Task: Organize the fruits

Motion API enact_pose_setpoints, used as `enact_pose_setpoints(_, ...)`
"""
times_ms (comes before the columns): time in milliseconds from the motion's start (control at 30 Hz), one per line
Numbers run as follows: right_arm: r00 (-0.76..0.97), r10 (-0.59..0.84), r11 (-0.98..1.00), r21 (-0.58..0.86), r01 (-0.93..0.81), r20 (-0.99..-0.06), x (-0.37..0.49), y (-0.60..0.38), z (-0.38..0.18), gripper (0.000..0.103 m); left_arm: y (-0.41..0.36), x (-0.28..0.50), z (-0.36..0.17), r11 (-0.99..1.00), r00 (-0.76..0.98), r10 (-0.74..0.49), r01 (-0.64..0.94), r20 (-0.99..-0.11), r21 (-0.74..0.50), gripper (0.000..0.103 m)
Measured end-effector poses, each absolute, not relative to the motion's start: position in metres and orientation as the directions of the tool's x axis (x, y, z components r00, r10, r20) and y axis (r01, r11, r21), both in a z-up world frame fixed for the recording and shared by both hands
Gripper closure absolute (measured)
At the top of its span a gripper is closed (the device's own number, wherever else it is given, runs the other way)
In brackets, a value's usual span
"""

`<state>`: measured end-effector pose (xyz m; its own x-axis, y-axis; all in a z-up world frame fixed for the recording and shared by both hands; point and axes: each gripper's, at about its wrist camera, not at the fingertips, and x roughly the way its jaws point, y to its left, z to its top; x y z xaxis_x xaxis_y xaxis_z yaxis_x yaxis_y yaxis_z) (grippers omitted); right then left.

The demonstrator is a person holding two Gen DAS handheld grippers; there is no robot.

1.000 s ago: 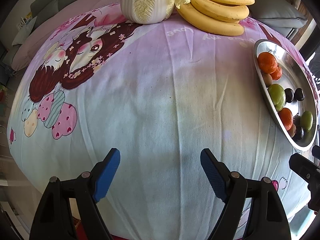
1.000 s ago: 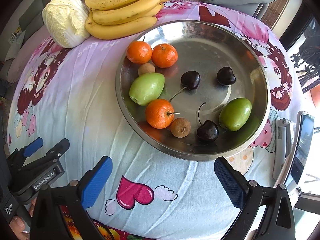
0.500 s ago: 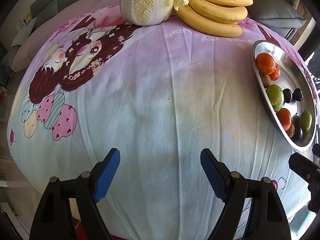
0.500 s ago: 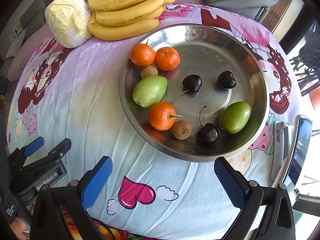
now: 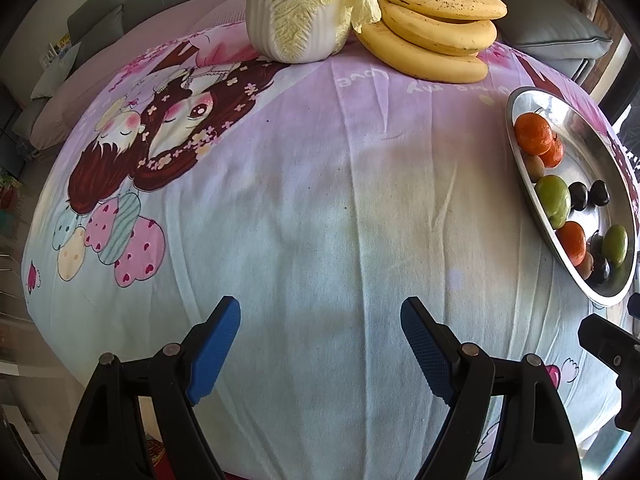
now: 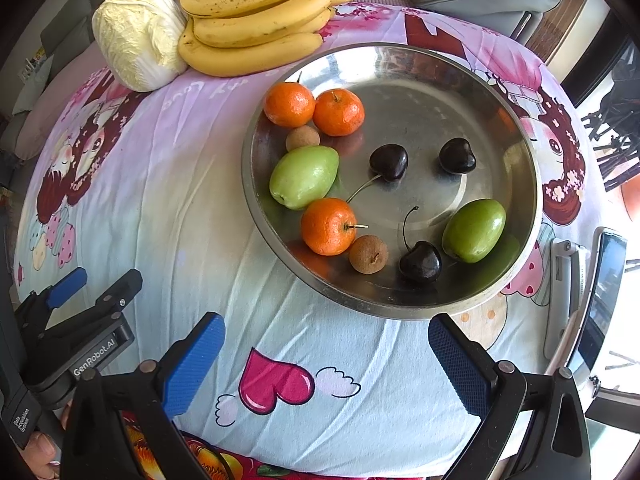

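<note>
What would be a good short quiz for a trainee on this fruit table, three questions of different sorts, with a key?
1. How many small orange tangerines lie in the round steel bowl?
2. True or false: the right claw is shut on a dark red cherry.
3. Which lies outside the bowl? A) the green oval fruits B) the bunch of yellow bananas C) the small brown round fruits

Key:
1. Three: two touching at the far left rim, one nearer.
2. False: it hangs open above the printed cloth, holding nothing, as does the left claw.
3. B, on the cloth beside the pale cabbage.
</note>
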<state>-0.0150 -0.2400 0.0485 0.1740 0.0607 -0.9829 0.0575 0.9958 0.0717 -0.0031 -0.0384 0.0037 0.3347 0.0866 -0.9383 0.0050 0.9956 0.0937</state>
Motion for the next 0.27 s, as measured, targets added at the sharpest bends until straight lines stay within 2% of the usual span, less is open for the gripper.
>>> enact_pose_setpoints(267,0.169,0.055,0.996,0.067,0.062,-0.984,-0.0157,-0.2412,0.0476,0.000,-0.0386,-0.0019,0.0050,0.997,0.336,0.062,0.018,-0.940,0.073,0.020)
